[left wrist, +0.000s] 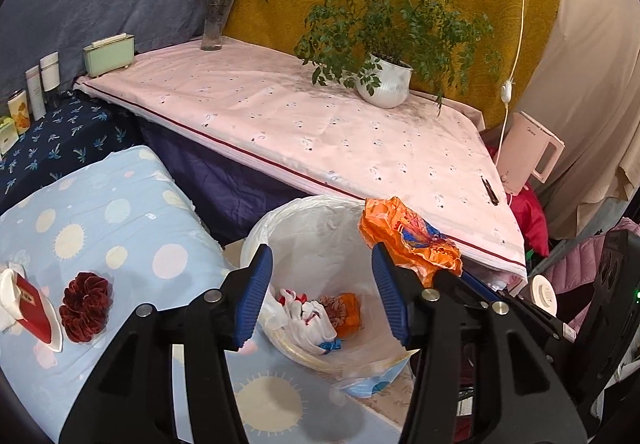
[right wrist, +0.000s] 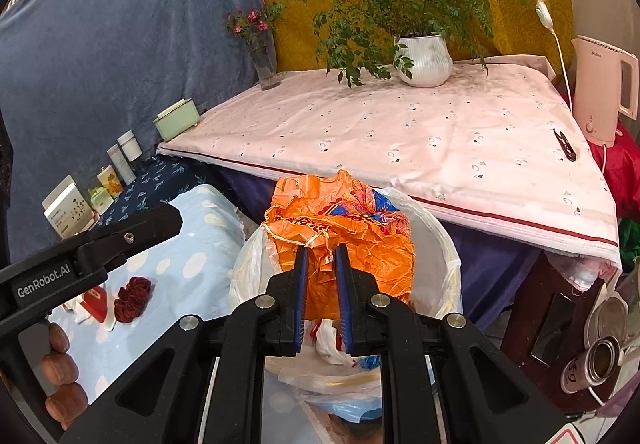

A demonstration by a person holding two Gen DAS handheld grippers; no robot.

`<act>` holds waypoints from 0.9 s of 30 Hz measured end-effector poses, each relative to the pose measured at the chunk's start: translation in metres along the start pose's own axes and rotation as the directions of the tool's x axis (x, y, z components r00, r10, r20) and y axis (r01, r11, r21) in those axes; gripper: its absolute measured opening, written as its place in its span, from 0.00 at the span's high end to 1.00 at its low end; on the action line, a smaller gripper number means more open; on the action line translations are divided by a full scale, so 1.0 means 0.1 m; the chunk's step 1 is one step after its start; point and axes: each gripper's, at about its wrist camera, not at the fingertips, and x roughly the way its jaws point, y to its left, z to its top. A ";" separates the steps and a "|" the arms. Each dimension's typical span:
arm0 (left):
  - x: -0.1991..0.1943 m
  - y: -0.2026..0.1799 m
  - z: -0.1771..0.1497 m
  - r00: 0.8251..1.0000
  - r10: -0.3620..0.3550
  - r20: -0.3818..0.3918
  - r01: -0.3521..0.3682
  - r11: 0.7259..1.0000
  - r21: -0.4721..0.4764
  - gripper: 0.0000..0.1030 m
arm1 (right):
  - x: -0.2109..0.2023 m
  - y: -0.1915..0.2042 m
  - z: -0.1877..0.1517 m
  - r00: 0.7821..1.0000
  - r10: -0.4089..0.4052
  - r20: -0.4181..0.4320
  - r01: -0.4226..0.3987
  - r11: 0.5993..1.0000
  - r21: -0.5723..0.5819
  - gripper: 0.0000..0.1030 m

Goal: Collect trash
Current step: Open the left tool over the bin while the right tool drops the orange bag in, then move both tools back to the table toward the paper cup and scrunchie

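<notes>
A white-lined trash bin [left wrist: 304, 228] stands on the floor between the blue bed and the pink table. It holds crumpled white, red and orange trash [left wrist: 320, 314]. My right gripper [right wrist: 322, 248] is shut on a crumpled orange plastic bag [right wrist: 352, 228] and holds it over the bin's rim [right wrist: 448, 244]. The bag also shows in the left wrist view [left wrist: 412, 240], with the right gripper under it. My left gripper [left wrist: 322, 260] is open and empty, just above the bin's mouth.
The pink-covered table [left wrist: 320, 131] carries a potted plant [left wrist: 386, 81], a flower vase [left wrist: 212, 23], a green box [left wrist: 109, 53] and a black clip [left wrist: 490, 189]. A pink kettle [right wrist: 600, 87] stands at right. A dark red scrunchie [left wrist: 85, 306] and a red-white item [left wrist: 30, 308] lie on the blue bed.
</notes>
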 end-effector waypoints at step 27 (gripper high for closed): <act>-0.40 0.75 -0.16 0.981 0.181 0.064 -0.174 0.979 -0.103 0.27 | 0.02 0.63 -0.06 0.997 0.075 -0.009 -0.075 0.995 -0.066 0.70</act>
